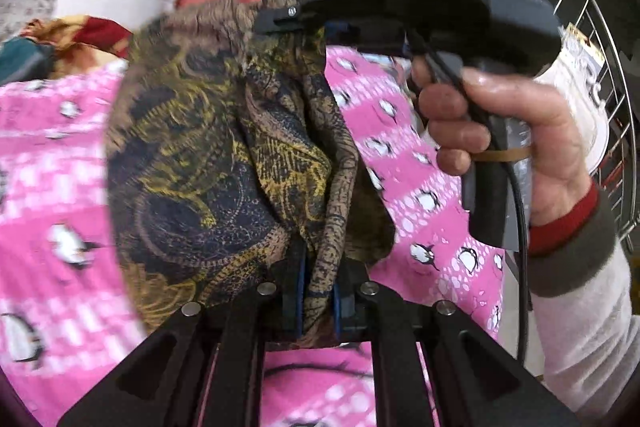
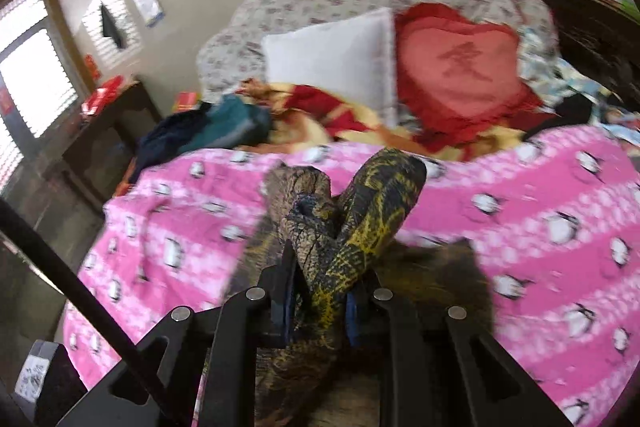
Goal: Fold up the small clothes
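A small patterned cloth, dark blue, brown and yellow, hangs bunched above the pink penguin-print bedspread. My left gripper is shut on one bunched edge of it. My right gripper, held by a hand, is shut on the cloth's far upper edge. In the right wrist view my right gripper pinches a fold of the same cloth, which sticks up between the fingers and drapes below over the bedspread.
A white pillow, a red heart-shaped cushion and piled clothes lie at the far end of the bed. A wire rack stands to the right. A dark side table stands left of the bed.
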The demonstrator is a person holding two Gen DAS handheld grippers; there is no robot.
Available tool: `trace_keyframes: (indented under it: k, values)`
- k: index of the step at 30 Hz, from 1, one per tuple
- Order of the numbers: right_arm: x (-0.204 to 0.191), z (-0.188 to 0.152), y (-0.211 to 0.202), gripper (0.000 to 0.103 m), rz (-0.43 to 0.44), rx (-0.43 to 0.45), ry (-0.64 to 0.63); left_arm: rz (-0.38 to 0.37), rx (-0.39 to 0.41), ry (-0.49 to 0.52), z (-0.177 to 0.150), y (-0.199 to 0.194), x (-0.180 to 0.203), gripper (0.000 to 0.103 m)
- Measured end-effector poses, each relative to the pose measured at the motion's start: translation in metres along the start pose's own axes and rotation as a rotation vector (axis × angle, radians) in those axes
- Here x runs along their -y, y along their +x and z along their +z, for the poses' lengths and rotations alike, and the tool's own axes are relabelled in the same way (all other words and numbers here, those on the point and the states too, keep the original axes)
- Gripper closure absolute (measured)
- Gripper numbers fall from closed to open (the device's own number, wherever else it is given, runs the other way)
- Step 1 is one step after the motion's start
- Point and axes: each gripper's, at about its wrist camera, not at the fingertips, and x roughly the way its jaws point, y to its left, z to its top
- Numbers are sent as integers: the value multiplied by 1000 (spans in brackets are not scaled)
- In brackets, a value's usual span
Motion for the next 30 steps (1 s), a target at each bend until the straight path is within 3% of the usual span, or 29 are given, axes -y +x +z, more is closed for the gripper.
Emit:
trace_keyframes:
  k: [3, 9, 17, 20, 21, 22, 27, 30]
  values:
    - [32, -6, -4, 84, -34, -1, 30, -2, -30, 20, 7, 28, 10, 93]
    - [74, -13, 0, 85, -100, -1, 63, -16, -70, 44, 14, 50, 26, 93]
    - [81, -19, 45, 84, -237, -68, 11, -44, -118, -27, 19, 71, 19, 91]
    - [88, -22, 40, 74, -232, -48, 59, -92, -146, -46, 3, 55, 18, 59]
    - [89, -23, 32, 65, -223, -38, 90, -105, -146, -45, 0, 47, 17, 43]
    - [91, -24, 24, 58, -203, -32, 118, -108, -135, -40, -2, 38, 16, 35]
    - [89, -43, -32, 36, -141, -23, 151, -127, -65, 2, -12, -22, 3, 25]
    - [87, -70, -67, 34, -103, -82, 156, -65, -24, 21, -19, -46, -13, 22]
